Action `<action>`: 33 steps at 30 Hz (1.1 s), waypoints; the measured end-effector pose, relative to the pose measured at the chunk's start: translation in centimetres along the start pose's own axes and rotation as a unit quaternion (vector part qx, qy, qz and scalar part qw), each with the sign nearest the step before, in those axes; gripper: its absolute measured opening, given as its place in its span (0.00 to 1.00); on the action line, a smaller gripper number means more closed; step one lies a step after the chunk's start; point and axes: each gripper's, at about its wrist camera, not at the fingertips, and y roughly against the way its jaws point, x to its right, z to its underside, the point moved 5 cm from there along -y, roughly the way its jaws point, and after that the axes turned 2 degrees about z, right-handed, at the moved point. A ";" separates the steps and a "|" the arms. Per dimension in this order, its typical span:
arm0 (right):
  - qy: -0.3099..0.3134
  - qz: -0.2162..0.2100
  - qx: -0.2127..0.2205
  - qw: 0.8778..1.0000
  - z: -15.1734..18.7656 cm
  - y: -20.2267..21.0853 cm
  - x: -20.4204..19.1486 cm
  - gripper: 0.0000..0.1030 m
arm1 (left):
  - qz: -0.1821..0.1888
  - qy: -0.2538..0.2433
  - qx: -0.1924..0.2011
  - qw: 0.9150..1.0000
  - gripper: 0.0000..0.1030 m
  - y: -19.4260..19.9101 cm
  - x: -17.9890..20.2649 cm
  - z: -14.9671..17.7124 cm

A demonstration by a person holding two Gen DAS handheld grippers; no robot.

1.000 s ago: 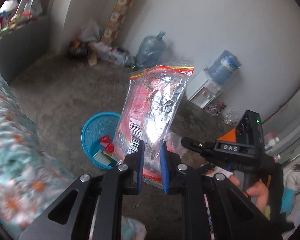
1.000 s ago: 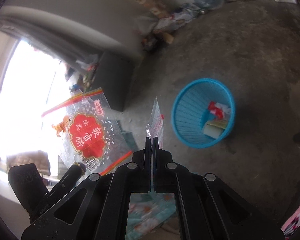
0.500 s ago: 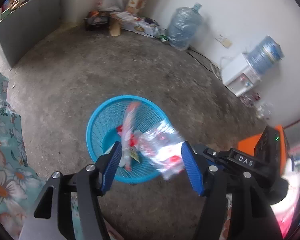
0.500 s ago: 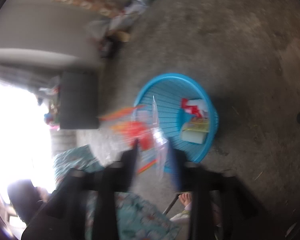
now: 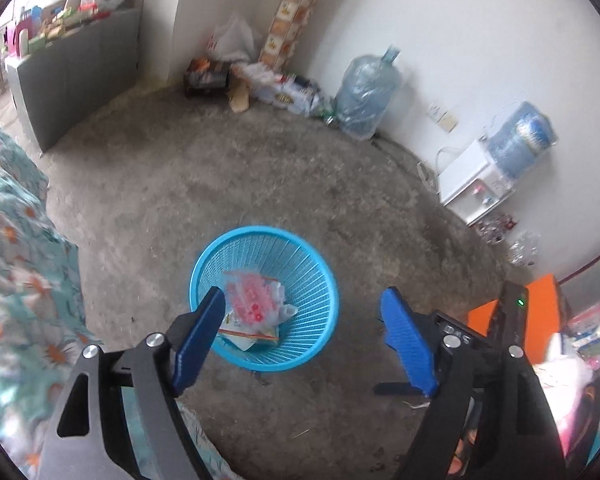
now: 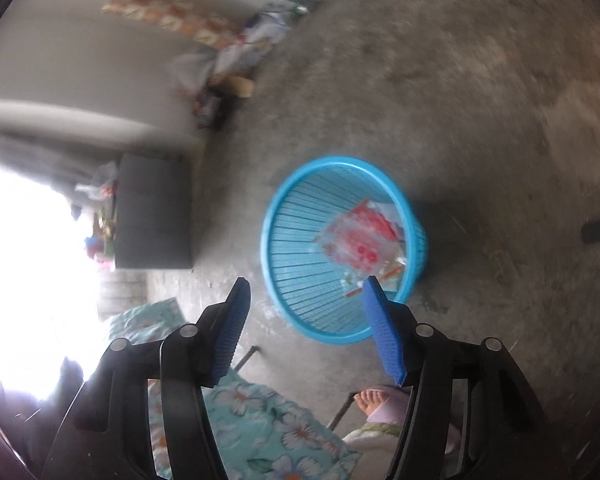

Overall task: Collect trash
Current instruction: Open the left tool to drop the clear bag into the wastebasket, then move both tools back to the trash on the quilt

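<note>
We held the left gripper (image 5: pixel 304 316) above the blue basket (image 5: pixel 320 272) on the concrete floor (image 5: pixel 260 168), its blue-padded fingers (image 5: pixel 202 334) spread wide and holding nothing. The right gripper (image 6: pixel 306 312) hovered there too, fingers likewise apart and empty. The red-printed clear bag (image 5: pixel 254 300) lay inside the basket on other wrappers, just beside the flowered cloth (image 5: pixel 16 240).
</note>
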 end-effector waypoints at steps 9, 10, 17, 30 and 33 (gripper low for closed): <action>0.125 -0.069 -0.004 0.990 3.2 5.9 -8.9 0.66 | -0.014 -0.069 0.073 0.995 0.87 15.3 1.0 2.7; 0.134 -0.073 -0.009 0.988 3.4 6.1 -9.6 0.67 | -0.020 -0.074 0.078 0.994 0.87 17.1 0.6 3.4; 0.200 -0.101 -0.041 0.974 7.9 8.2 -14.4 0.70 | -0.037 -0.032 0.137 0.989 0.87 27.8 -3.8 8.3; 0.373 -0.115 -0.153 0.908 24.0 6.4 -26.0 0.71 | -0.140 0.096 0.252 0.953 0.87 40.8 -15.4 17.1; 0.402 -0.103 -0.183 0.891 28.1 4.5 -27.8 0.71 | -0.158 0.129 0.262 0.943 0.87 42.5 -17.8 18.9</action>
